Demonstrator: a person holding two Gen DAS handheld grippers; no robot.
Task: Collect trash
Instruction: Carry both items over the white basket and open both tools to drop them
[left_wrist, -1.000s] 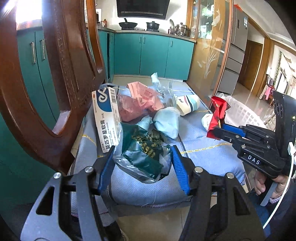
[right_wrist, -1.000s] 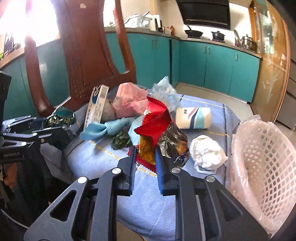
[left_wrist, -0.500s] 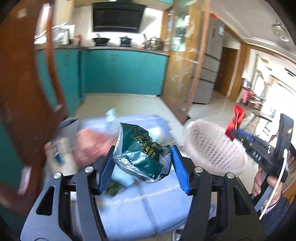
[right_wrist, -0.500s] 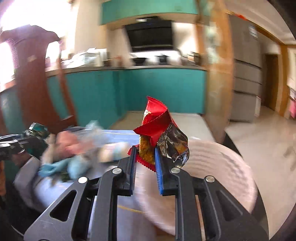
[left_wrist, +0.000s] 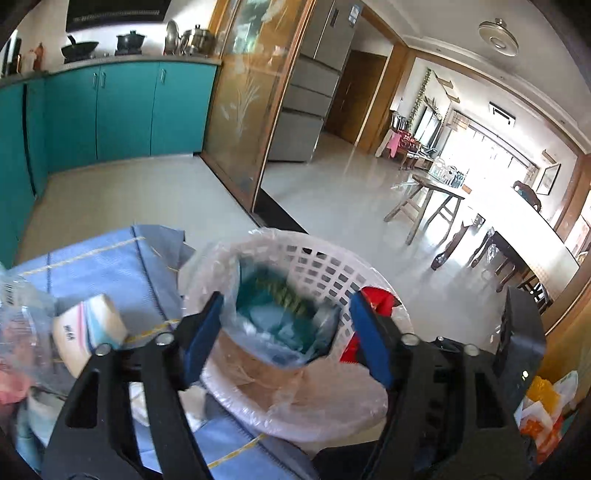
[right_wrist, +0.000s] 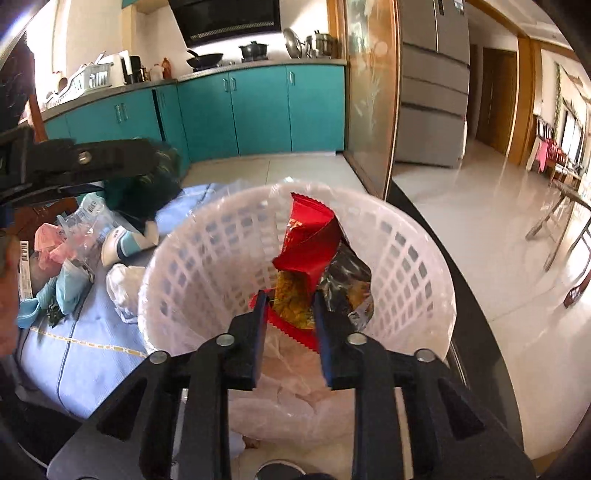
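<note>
A white lattice basket (left_wrist: 332, 258) (right_wrist: 184, 258) lined with clear plastic stands at the edge of the blue cloth. My left gripper (left_wrist: 286, 336) hangs over it with its jaws opening. A green snack bag (left_wrist: 280, 314), blurred, sits loose between the blue pads (left_wrist: 201, 332) and is dropping into the basket. My right gripper (right_wrist: 290, 317) also hovers over the basket, jaws opening. A red foil wrapper (right_wrist: 306, 258) stands between its fingers, with a small gap to each pad. In the right wrist view the left gripper (right_wrist: 85, 158) shows at upper left.
More trash lies on the blue cloth (right_wrist: 92, 354): a white-and-blue tissue pack (left_wrist: 88, 332), pink wrappers (right_wrist: 48, 243), a crumpled white tissue (right_wrist: 122, 284), a clear bag. Teal cabinets (right_wrist: 258, 110) and a glass sliding door (left_wrist: 251, 110) stand behind. Orange-and-white bags (left_wrist: 543, 406) lie at the lower right.
Both grippers swung right from the trash pile to above the basket. Their jaws have widened, and the green bag is slipping down from between the left pads.
</note>
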